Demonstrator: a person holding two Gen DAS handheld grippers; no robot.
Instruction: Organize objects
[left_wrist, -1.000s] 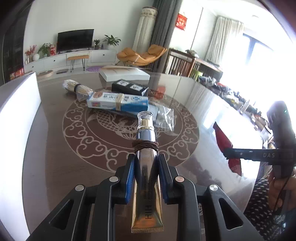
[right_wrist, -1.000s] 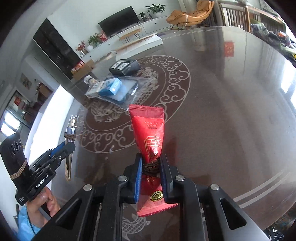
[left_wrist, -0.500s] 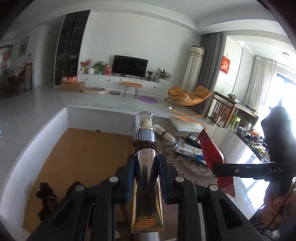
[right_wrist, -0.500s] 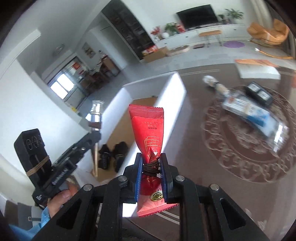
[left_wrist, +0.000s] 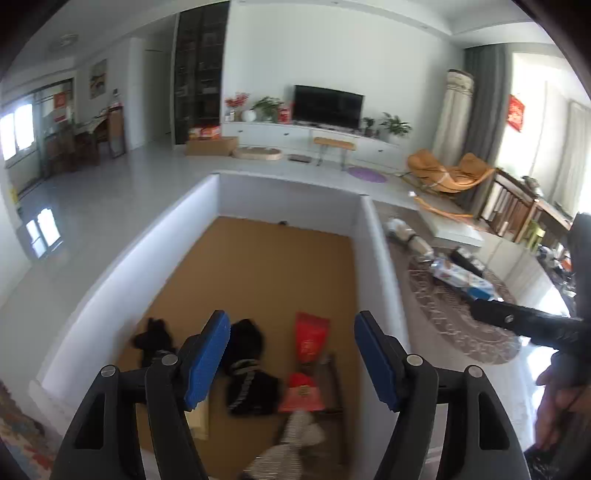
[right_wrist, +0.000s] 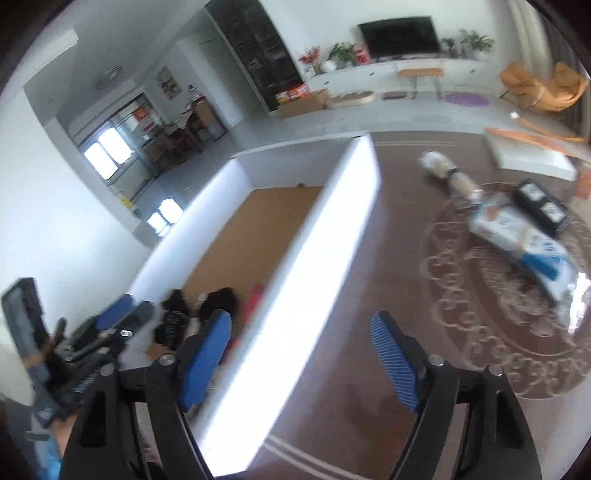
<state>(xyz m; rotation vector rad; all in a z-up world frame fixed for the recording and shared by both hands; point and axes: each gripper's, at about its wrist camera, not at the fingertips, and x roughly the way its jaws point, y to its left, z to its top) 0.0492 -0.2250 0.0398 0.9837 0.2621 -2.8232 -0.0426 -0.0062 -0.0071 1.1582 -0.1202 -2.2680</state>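
My left gripper (left_wrist: 291, 354) hangs over the white-walled box (left_wrist: 376, 258), its jaws opening with nothing gripped between the blue pads (left_wrist: 207, 358). Below them, on the box's brown floor near the right wall, lies the red packet (left_wrist: 309, 338), and further toward the near edge a blurred silvery thing (I cannot tell what it is). Dark bundled items (left_wrist: 247, 369) sit on the floor beside the packet, toward the left wall.

My right gripper (right_wrist: 301, 354) is over the box's right wall (right_wrist: 295, 295) where it meets the brown table (right_wrist: 369, 332); its jaws are opening too, empty between them. Through that view I see a sliver of red (right_wrist: 255, 299) just inside the wall and the dark items (right_wrist: 218, 302) next to it.

Out on the table's patterned middle remain the blue-and-white carton (right_wrist: 517, 236), the black box (right_wrist: 543, 206) touching its far side, and a bundle in clear wrap (right_wrist: 447, 173) toward the far edge.
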